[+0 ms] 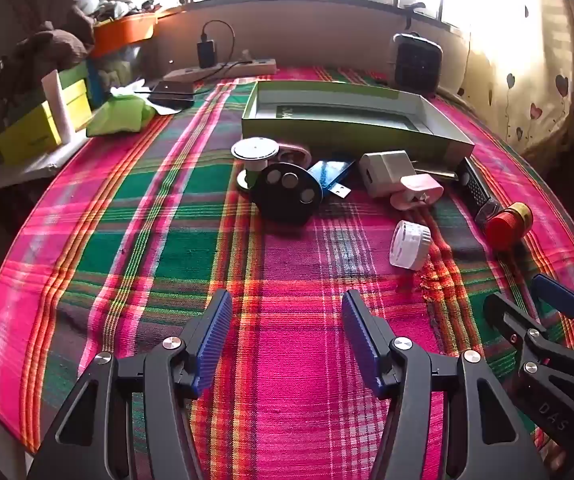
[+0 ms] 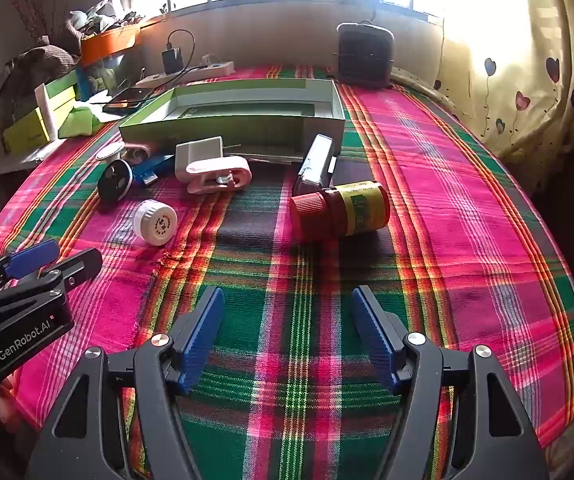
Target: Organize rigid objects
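So nothing held yet — left gripper (image 1: 287, 340) fingers spread, empty, over the plaid bed cover (image 1: 147, 220); white cap (image 1: 410, 245), then red-lidded jar (image 2: 341, 210) lie before the empty green box (image 2: 247, 120). Right gripper (image 2: 289, 336) fingers spread too — best square up on the jar's sides.

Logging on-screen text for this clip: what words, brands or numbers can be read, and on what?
"GenRobot.AI": on the side of the left gripper, in the right wrist view.
"DAS": on the body of the right gripper, in the left wrist view.
Yellow label on the red-capped jar: too blurred to read.
Print inside the green box: partly hidden, unreadable.
Marks on the white cap: too small.
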`<action>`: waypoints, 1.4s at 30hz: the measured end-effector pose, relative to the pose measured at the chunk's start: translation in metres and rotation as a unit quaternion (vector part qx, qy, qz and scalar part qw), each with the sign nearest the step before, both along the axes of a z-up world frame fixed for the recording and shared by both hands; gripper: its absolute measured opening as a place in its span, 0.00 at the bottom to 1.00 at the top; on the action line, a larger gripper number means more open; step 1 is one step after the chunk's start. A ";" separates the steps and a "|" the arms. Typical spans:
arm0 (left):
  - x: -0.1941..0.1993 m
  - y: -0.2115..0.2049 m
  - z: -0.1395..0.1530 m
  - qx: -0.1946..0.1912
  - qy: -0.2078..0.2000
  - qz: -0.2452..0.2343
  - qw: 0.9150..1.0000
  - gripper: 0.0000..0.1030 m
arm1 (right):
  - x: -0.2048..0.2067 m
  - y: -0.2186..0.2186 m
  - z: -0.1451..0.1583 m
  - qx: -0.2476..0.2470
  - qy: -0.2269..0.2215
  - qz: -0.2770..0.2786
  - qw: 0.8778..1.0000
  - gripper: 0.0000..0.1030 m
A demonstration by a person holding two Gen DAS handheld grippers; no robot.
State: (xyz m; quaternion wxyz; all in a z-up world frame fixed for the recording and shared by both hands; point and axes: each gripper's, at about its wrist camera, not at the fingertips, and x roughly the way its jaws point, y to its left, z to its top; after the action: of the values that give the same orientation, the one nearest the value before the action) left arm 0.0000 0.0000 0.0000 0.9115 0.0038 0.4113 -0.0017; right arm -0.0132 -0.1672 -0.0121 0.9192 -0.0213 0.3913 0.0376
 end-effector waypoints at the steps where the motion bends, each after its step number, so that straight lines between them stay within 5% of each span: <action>1: 0.000 0.000 0.000 -0.002 0.002 0.000 1.000 0.54 | 0.000 -0.001 0.000 -0.001 0.000 0.001 1.000 0.65; 42: 0.001 -0.002 0.000 -0.002 0.001 0.003 1.000 0.56 | -0.003 -0.001 0.002 0.004 -0.016 0.000 1.000 0.66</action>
State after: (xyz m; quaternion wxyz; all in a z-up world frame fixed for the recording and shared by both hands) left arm 0.0011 -0.0017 0.0004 0.9112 0.0010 0.4120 0.0002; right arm -0.0163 -0.1686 -0.0104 0.9255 -0.0180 0.3762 0.0394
